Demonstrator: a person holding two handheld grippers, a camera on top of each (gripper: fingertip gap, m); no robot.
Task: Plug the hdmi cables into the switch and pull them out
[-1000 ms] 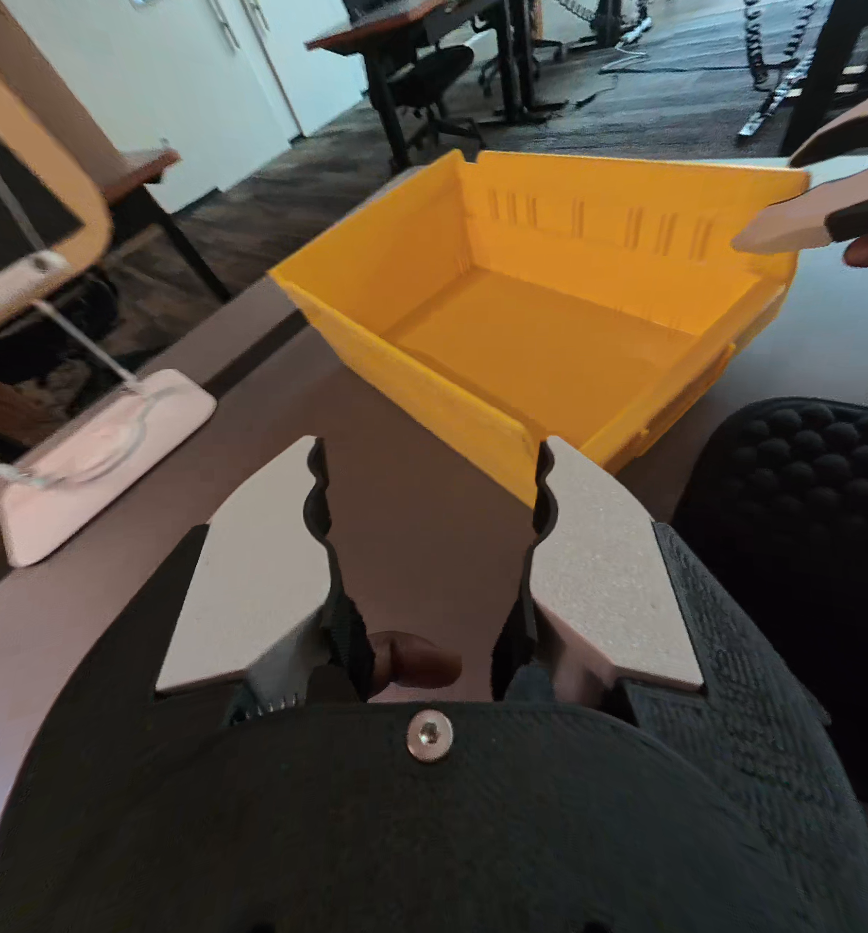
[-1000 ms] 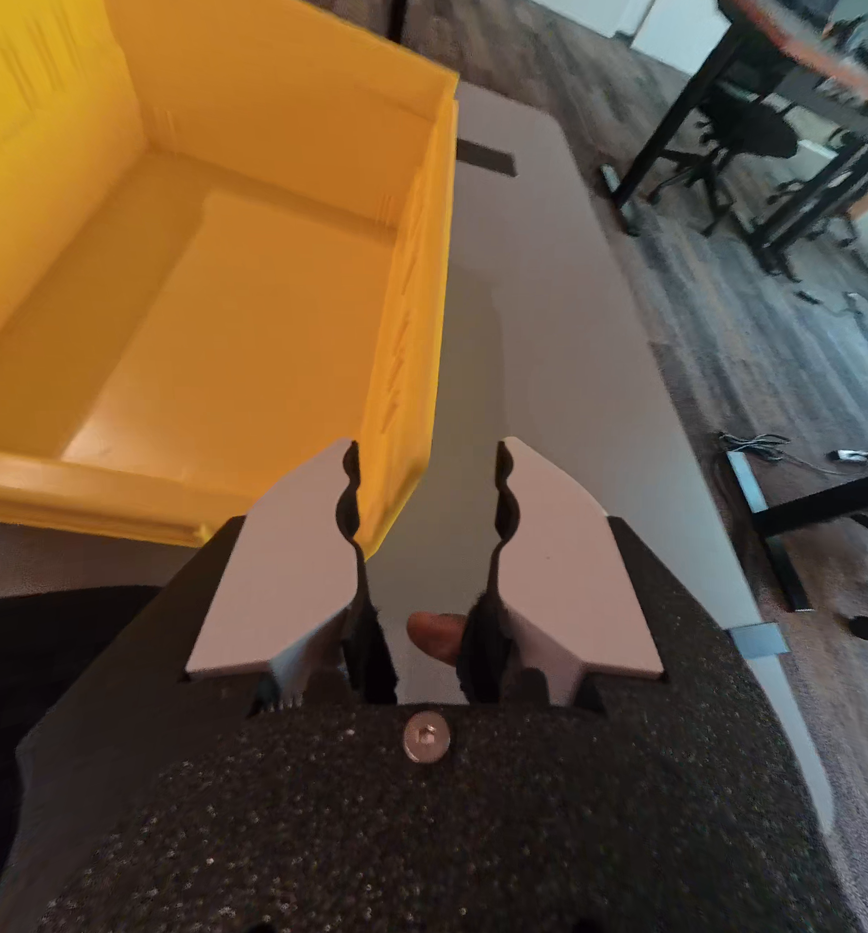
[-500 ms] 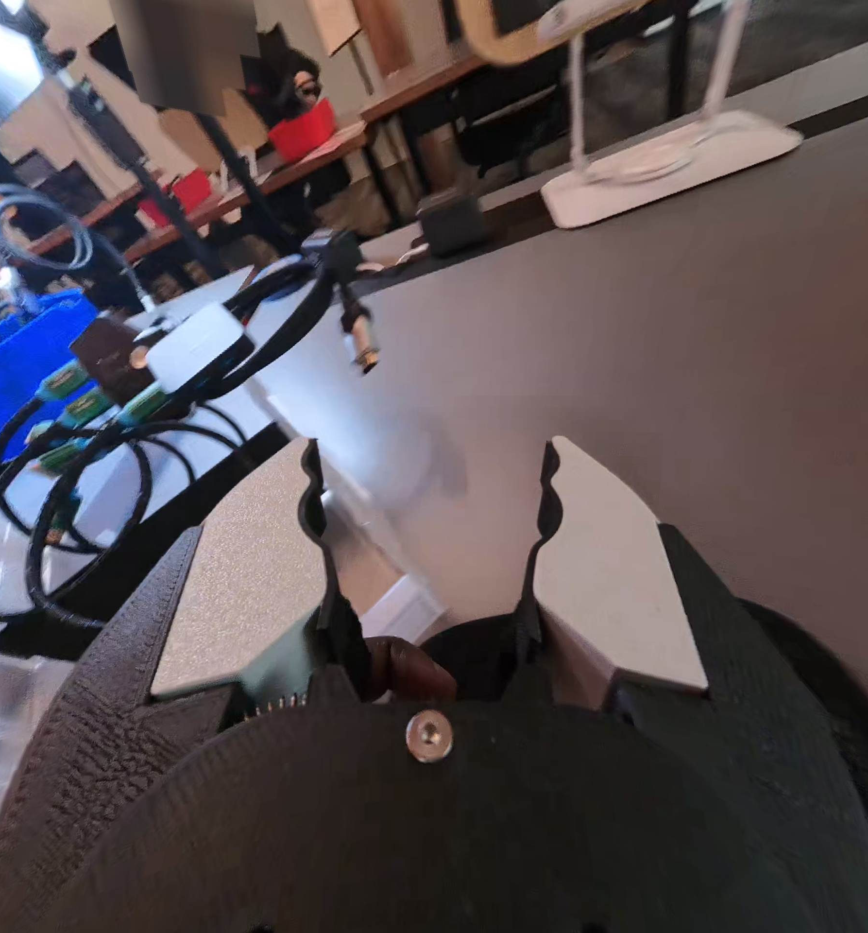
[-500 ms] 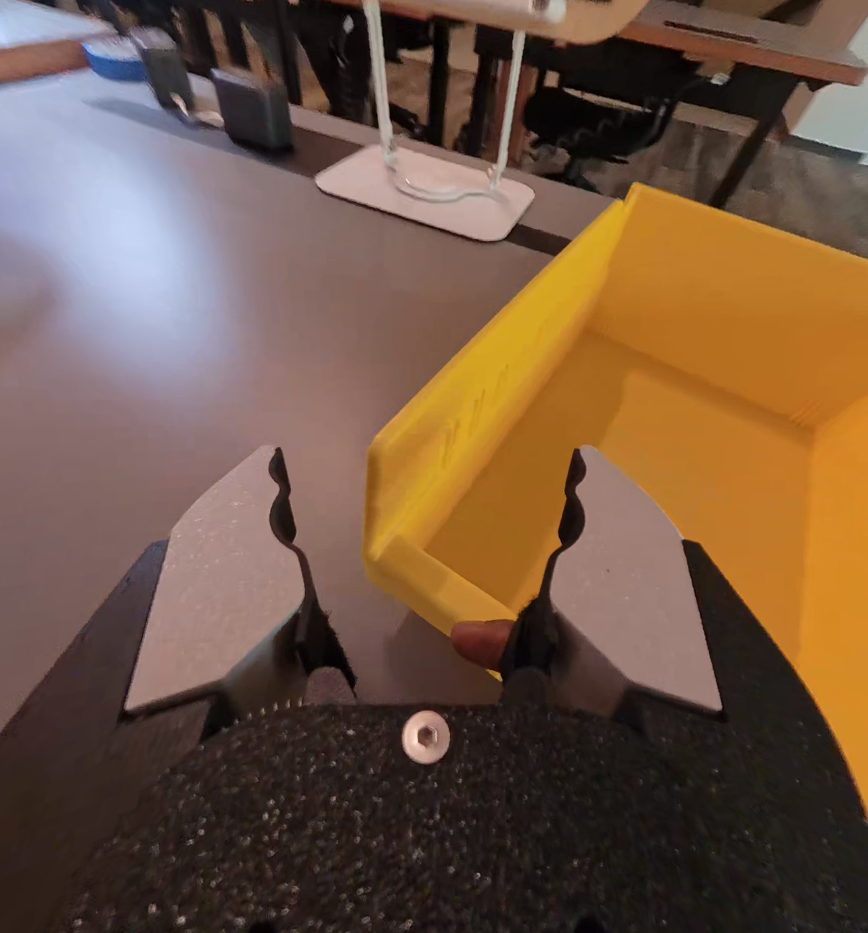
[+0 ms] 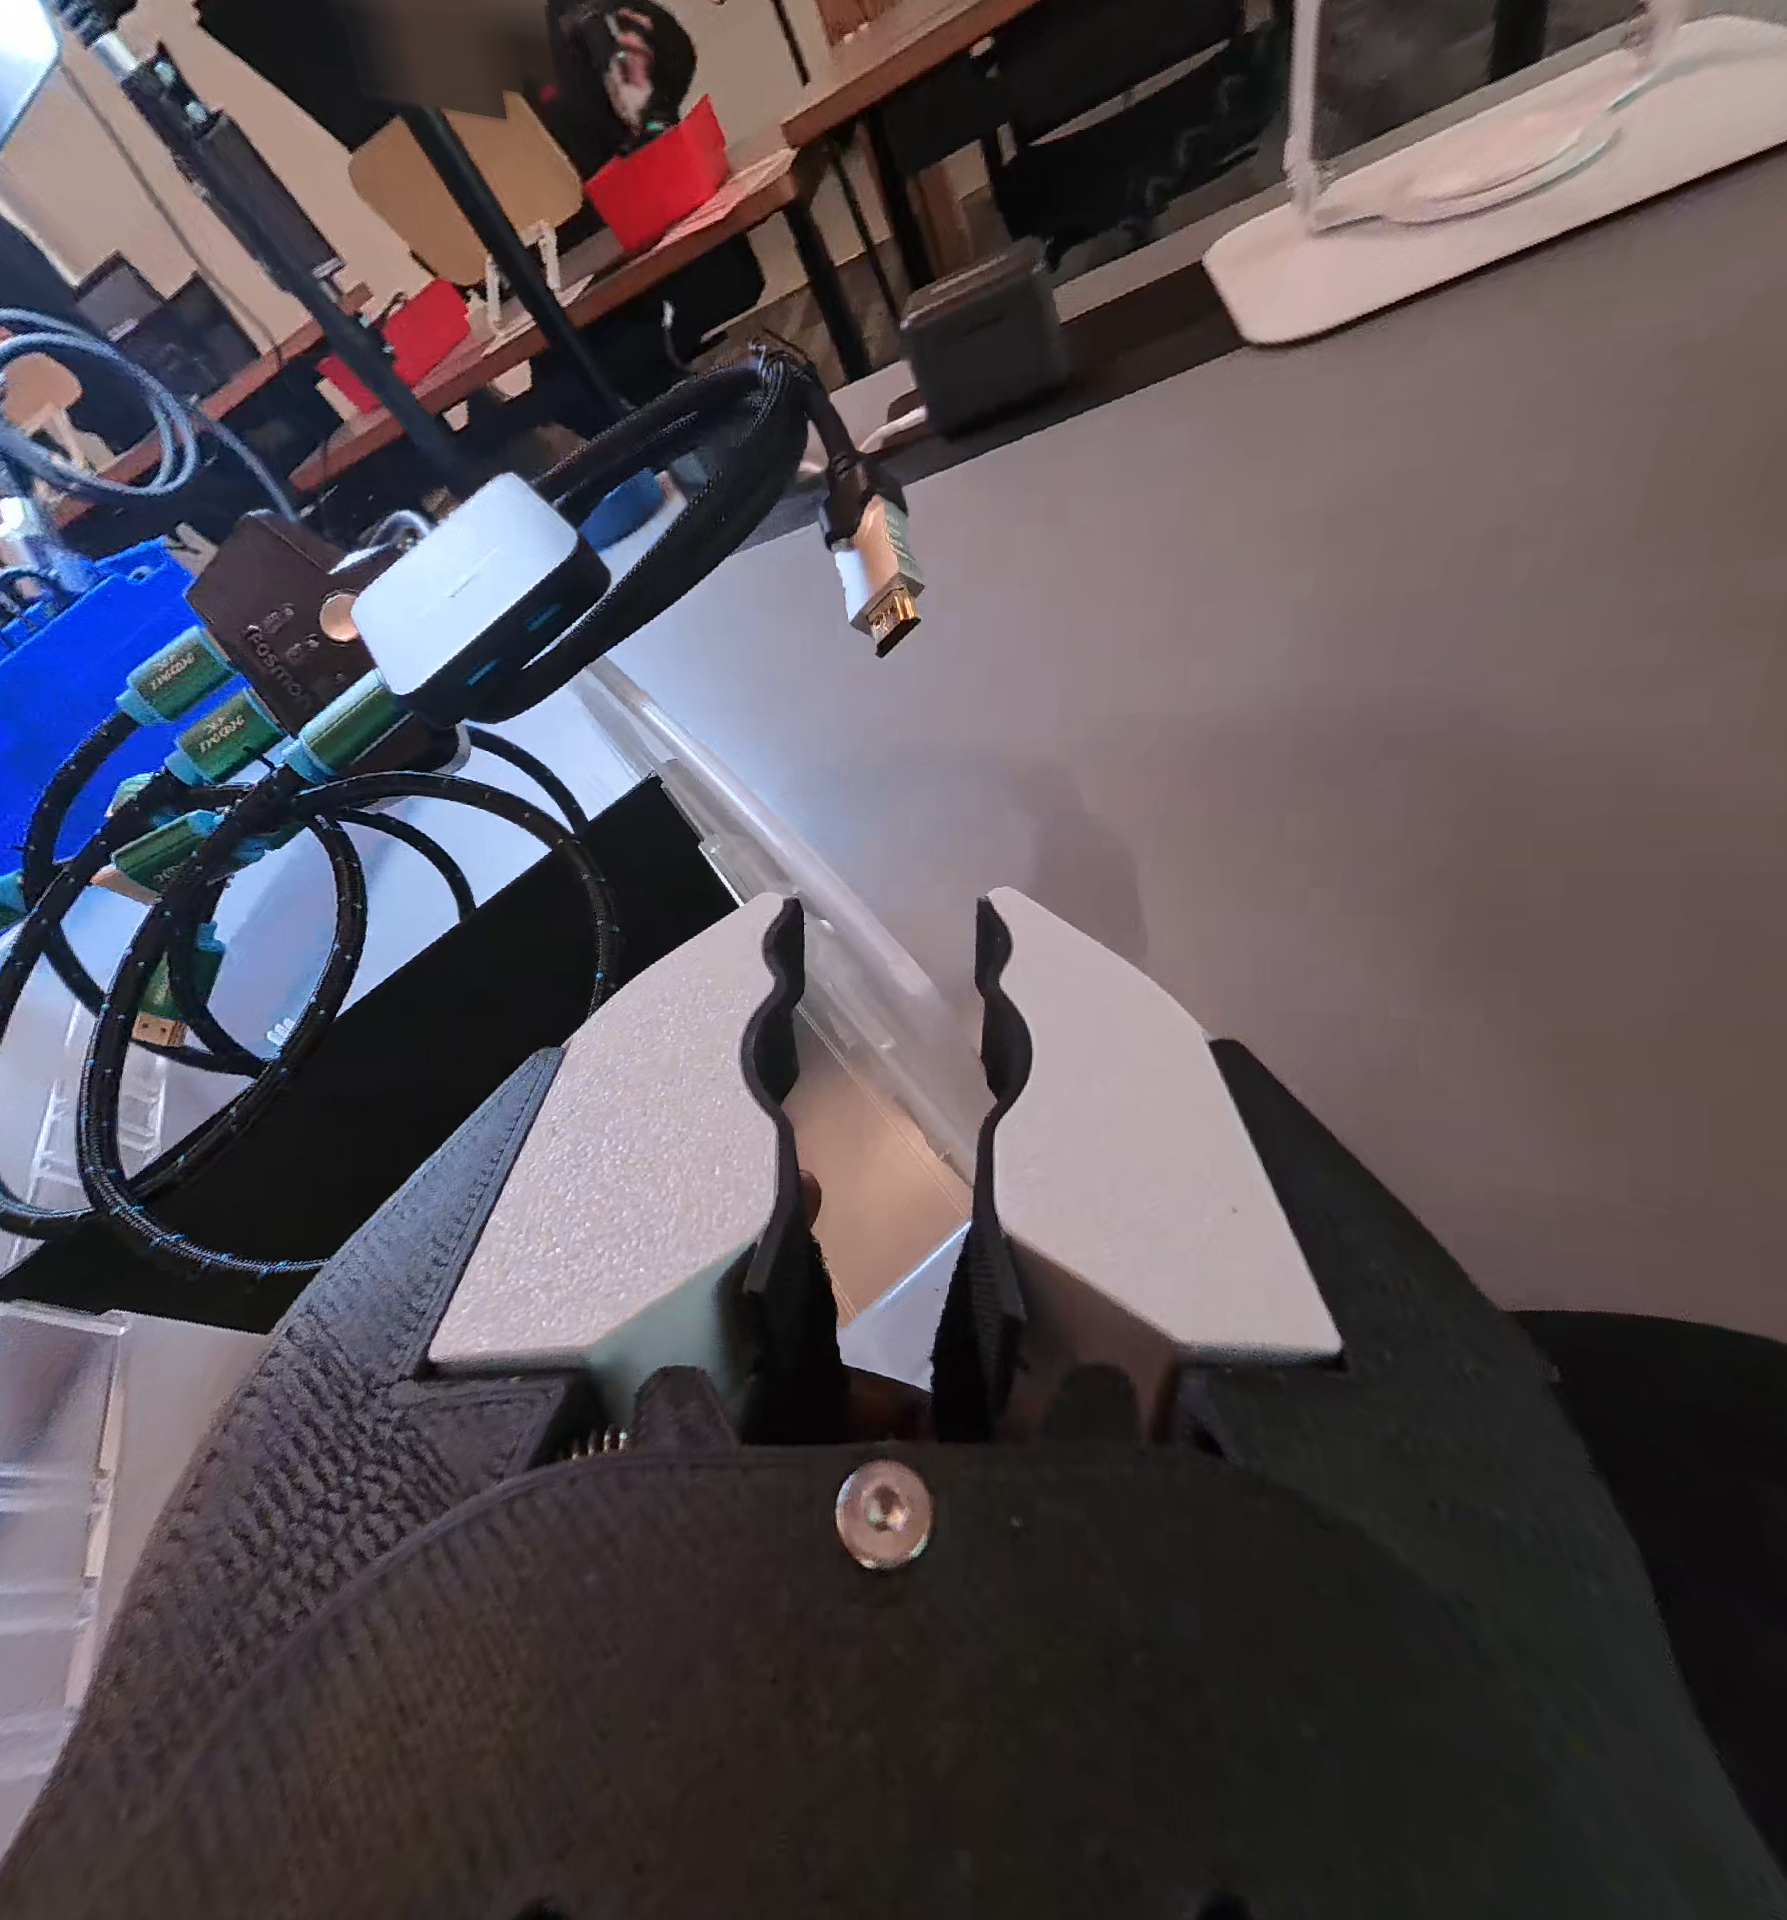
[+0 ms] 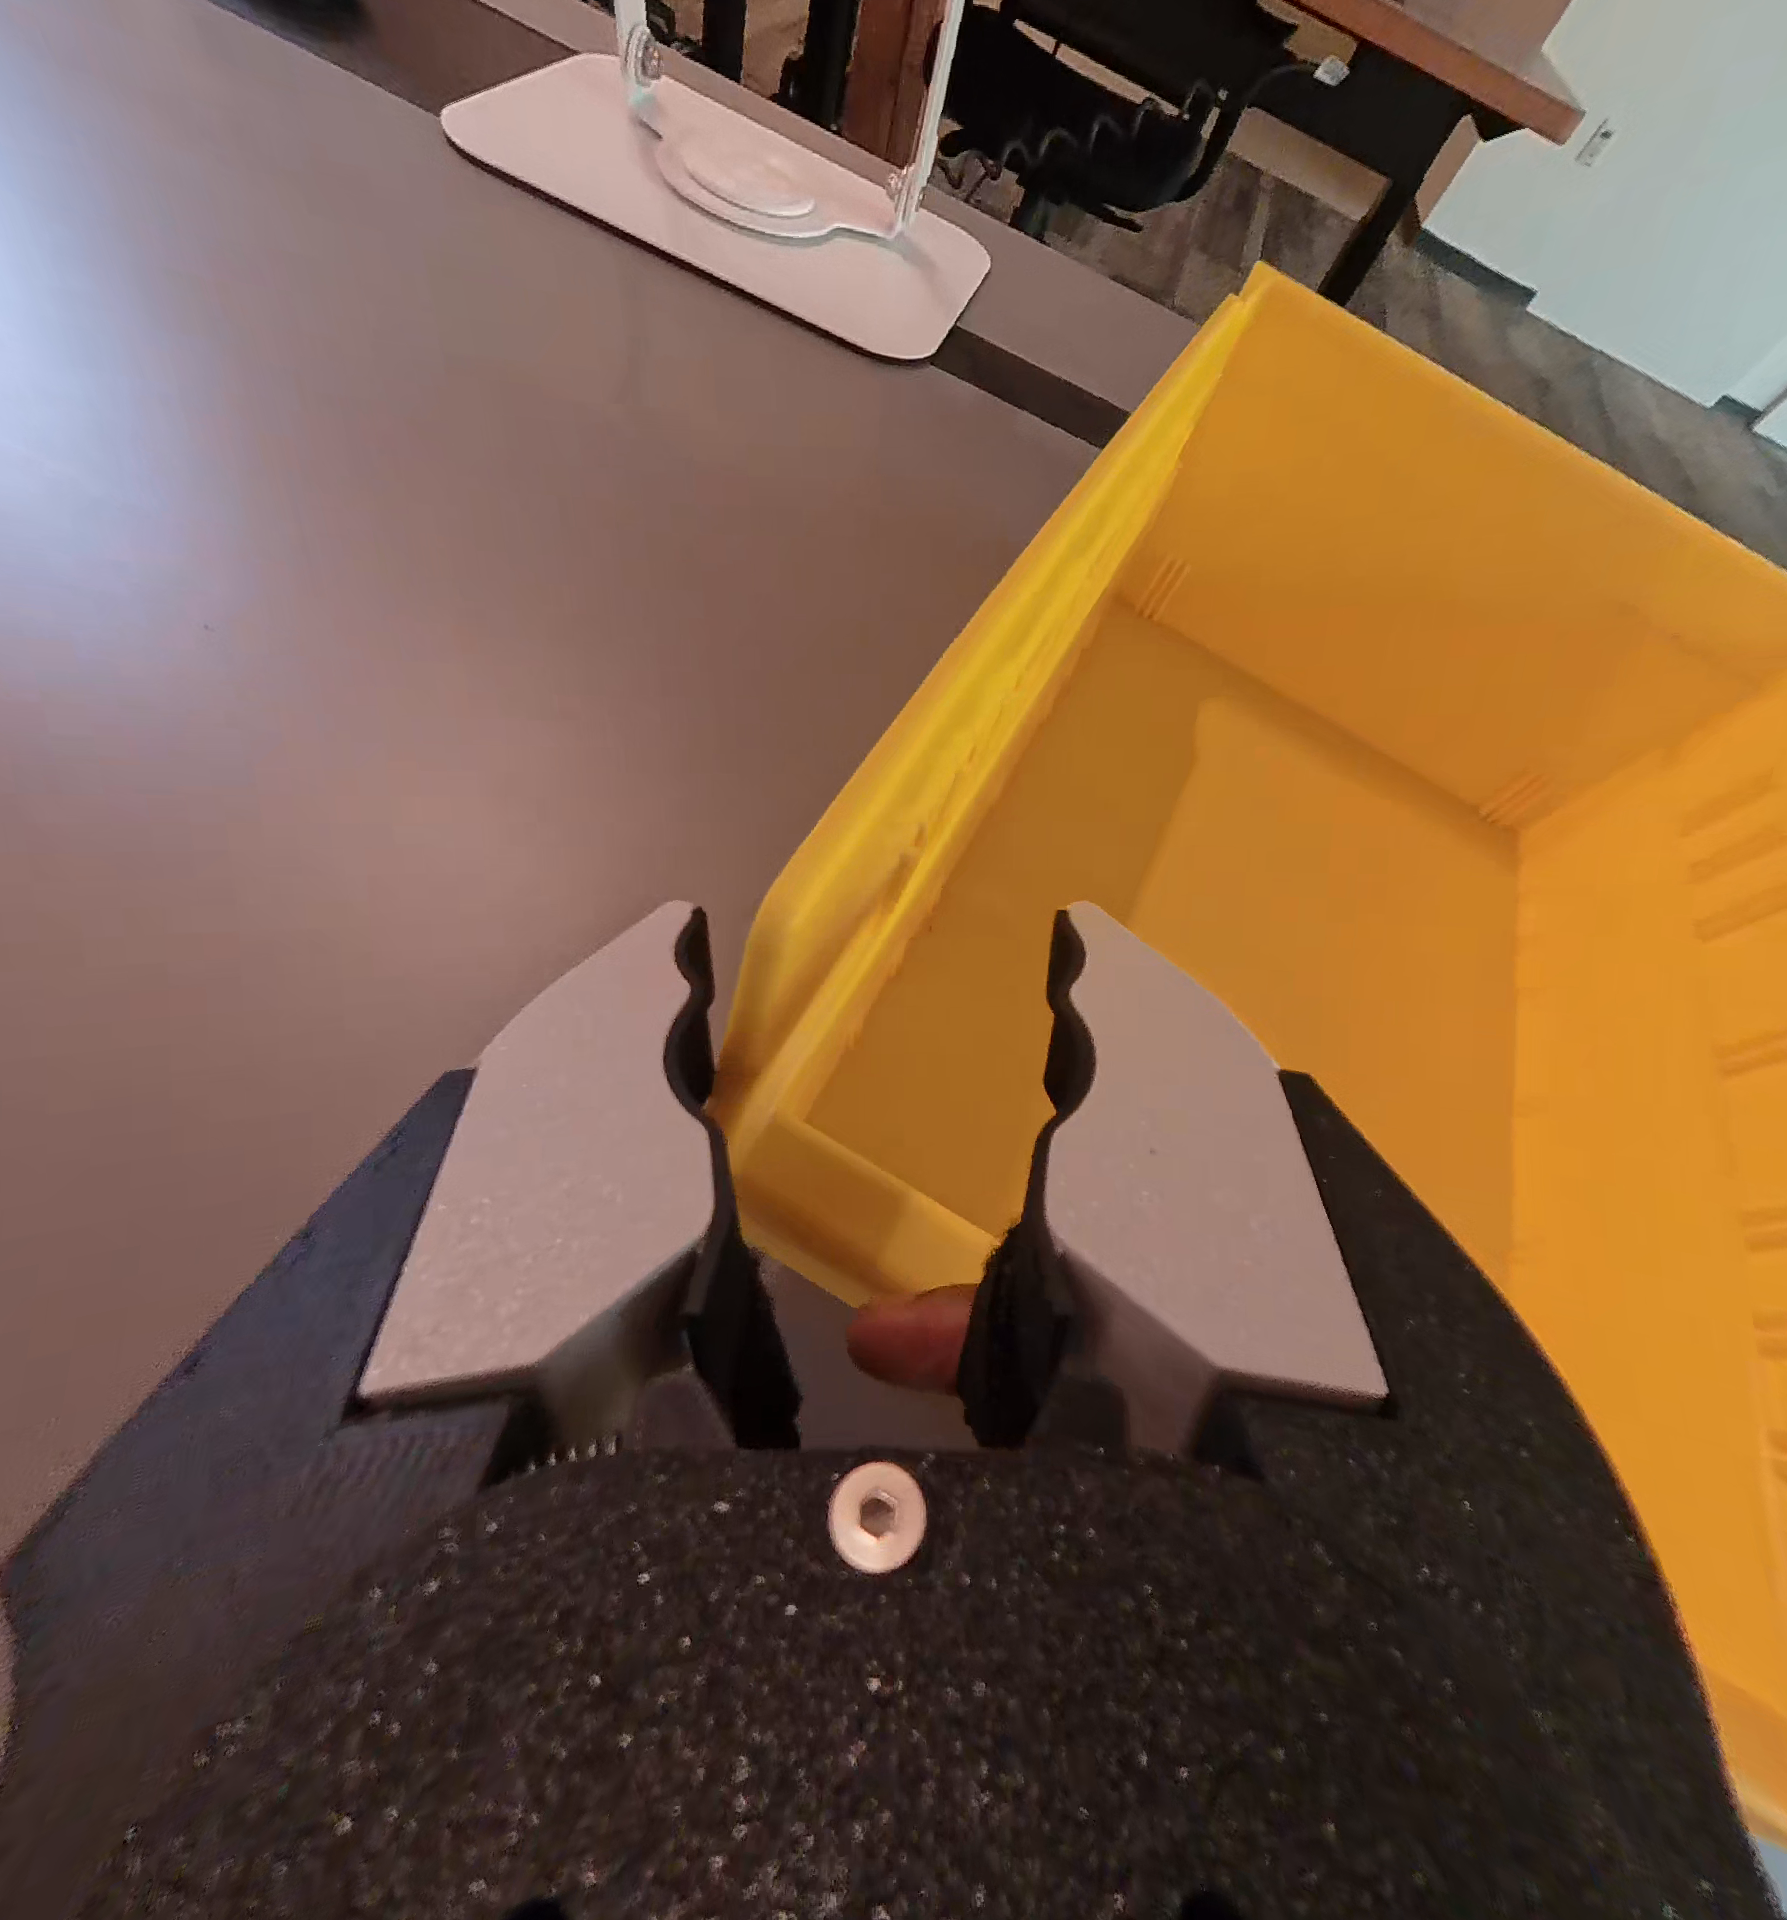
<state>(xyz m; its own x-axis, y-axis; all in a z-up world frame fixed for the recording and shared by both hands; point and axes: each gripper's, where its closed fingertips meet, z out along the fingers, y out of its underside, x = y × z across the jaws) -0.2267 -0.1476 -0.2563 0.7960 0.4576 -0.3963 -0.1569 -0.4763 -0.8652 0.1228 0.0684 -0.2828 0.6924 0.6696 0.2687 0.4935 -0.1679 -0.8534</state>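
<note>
In the left wrist view a dark brown switch box (image 5: 271, 613) and a white-topped hub (image 5: 478, 587) sit on a clear stand at the upper left. Green-shelled HDMI plugs (image 5: 214, 727) with black braided cables (image 5: 245, 1039) cluster at the switch's edge; I cannot tell whether they are seated. One silver HDMI plug (image 5: 881, 582) hangs free from a black coil. My left gripper (image 5: 881, 925) is open and empty, well short of them. My right gripper (image 6: 873, 935) is open and empty over the near corner of a yellow bin (image 6: 1336, 831).
A blue bin (image 5: 16, 748) stands behind the cables at far left. A white stand base (image 6: 712, 218) sits at the table's back edge, and shows in the left wrist view (image 5: 1491, 208). A small grey box (image 5: 982, 343) sits behind the coil. The grey tabletop (image 6: 297, 623) lies between.
The left gripper swung from the yellow bin to the cables and switch, moved closer, and its jaws narrowed. The right gripper swung left across the bin to its near left corner; its jaws widened then narrowed slightly.
</note>
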